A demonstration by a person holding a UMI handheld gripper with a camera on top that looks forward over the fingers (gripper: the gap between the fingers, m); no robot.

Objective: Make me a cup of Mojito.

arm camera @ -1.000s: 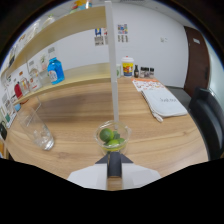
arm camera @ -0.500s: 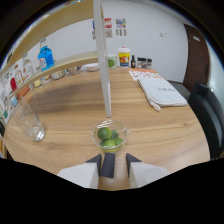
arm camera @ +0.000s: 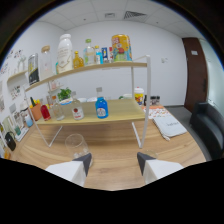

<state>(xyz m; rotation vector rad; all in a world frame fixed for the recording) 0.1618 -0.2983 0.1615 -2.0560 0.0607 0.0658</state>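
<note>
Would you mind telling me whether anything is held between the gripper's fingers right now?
No, the gripper is open with only bare wooden table between its fingers, and the empty glass stands just ahead.

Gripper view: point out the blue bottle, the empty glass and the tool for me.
Blue bottle (arm camera: 101,108), gripper view, on its body.
Glass (arm camera: 76,145), gripper view, on its clear wall.
Tool (arm camera: 114,161), gripper view, midway between its open fingertips.

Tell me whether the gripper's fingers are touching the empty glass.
Apart. The gripper view shows the gripper open, with bare wood between its fingers and the empty glass just beyond one fingertip.
</note>
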